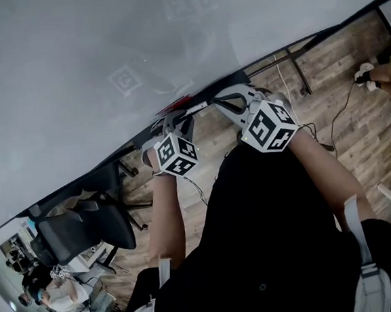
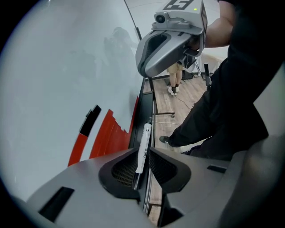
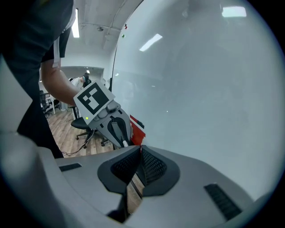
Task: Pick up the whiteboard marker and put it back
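The light is bright, even and cool, and it comes from ceiling lamps (image 3: 75, 24) seen in the right gripper view. There the whiteboard (image 3: 200, 89) shows pale glare patches near its top, and in the head view it carries faint grey reflections. Shadows are soft, without hard edges. Both gripper views are strongly fisheye: straight lines bend and the corners are black. The whiteboard marker (image 2: 144, 144) is fairly sharp, but its print is too small to read. The dark clothing (image 1: 271, 247) shows almost no detail.
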The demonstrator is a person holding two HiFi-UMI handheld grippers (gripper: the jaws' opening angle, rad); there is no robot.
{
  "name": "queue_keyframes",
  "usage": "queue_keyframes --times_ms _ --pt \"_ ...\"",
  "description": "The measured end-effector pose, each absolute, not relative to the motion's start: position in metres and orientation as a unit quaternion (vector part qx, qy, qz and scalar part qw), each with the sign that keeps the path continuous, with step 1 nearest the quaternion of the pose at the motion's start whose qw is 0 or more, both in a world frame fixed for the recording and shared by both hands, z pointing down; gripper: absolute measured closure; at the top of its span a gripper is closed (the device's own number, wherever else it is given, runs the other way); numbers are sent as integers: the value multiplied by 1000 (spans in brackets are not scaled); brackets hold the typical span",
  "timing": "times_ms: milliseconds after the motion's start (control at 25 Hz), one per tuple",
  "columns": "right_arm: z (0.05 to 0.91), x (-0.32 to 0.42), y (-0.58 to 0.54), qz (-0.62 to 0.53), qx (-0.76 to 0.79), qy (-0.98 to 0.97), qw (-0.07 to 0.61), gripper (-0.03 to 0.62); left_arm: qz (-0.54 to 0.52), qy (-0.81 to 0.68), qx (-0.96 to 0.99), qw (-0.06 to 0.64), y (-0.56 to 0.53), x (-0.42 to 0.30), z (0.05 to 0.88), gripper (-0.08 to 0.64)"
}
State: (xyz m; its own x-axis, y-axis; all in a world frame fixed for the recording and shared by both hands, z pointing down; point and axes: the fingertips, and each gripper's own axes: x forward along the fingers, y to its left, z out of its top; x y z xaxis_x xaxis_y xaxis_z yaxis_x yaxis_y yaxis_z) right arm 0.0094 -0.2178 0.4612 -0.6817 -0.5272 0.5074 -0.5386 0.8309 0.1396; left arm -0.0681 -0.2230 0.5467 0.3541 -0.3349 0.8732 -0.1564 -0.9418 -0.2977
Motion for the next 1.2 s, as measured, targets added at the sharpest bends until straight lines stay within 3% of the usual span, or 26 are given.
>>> queue_keyframes --times_ms 1200 --pt "470 13 -208 28 281 -921 266 572 -576 127 -807 37 -232 -62 566 468"
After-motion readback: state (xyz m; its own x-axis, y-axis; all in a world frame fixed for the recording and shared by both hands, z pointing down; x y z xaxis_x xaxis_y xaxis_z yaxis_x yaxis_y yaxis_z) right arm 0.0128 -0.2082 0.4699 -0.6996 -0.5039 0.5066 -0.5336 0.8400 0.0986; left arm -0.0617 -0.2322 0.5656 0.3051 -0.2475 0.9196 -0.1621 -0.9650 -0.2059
